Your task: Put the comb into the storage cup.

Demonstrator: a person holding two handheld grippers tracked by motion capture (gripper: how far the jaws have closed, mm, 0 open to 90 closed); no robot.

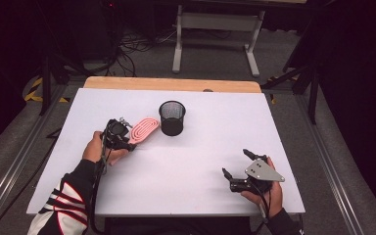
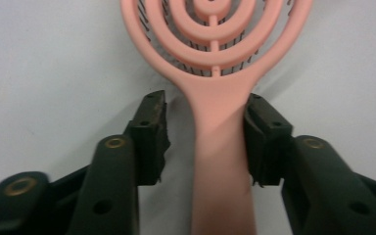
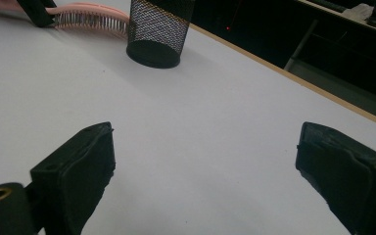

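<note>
Left tool (image 2: pixel 205 132) straddles pink hairbrush (image 2: pixel 215 98) handle, jaws apart, grasp not closed; mesh cup (image 1: pixel 172 118) at brush's 3 o'clock, empty as far as visible; right tool (image 1: pixel 237 164) idle, jaws apart.

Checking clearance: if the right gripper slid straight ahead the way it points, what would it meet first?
Bare table lies ahead of the right gripper; the mesh cup stands left of that line, so probably nothing before the far edge, though depth is unclear.
</note>
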